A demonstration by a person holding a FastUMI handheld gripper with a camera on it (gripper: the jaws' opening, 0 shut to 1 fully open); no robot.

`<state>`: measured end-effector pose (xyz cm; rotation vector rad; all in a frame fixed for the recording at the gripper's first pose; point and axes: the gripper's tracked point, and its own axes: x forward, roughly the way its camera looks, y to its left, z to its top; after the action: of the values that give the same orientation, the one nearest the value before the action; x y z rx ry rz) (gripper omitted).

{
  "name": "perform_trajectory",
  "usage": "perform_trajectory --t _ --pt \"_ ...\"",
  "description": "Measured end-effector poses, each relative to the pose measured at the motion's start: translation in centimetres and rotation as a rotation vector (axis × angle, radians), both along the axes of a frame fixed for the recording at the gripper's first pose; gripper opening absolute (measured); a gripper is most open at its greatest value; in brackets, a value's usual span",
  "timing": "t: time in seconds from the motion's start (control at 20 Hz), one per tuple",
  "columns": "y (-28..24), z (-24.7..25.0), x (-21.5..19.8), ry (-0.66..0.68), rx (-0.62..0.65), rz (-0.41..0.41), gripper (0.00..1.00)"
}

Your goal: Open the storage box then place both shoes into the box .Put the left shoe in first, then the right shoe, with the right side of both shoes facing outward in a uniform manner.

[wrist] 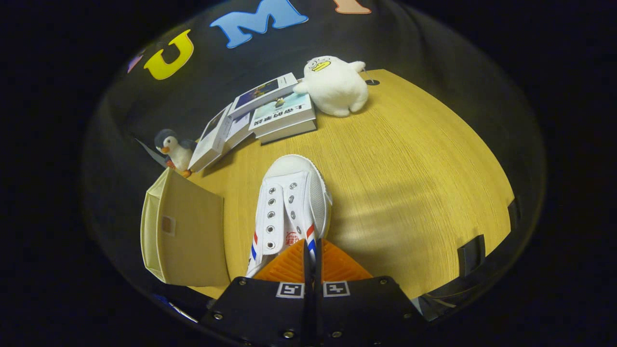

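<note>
- Shoe [291,202], white with red and blue side stripes, is seen just ahead of the claw [311,255], its toe pointing away toward the books [270,113] and its heel end between the fingers.
- The claw is drawn almost fully together, and the fingers appear to pinch the rear collar of the shoe; a firm grip on the thin edge is judged likely.
- The shoe seems to be carried by the heel so that its length hangs forward and its side can be turned as the task demands; whether it is lifted clear of the bench [409,168] cannot be told.
- The storage box [181,236], a pale fabric one, is placed just beside the shoe on the bench, with one flat side panel facing the shoe; whether it is open cannot be told.
- Which shoe of the pair this is cannot be told with certainty.
- The claw is held above the bench, tilted downward and forward along the shoe's length.
- A penguin toy [172,150] and a white duck plush [335,84] are set beyond the books, well apart from the work.
</note>
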<state>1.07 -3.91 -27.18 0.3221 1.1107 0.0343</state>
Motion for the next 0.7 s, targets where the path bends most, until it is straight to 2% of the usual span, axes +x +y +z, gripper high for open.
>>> perform_trajectory --t 0.7 --pt "12.0 7.3 1.1 -0.092 0.041 0.091 0.00"
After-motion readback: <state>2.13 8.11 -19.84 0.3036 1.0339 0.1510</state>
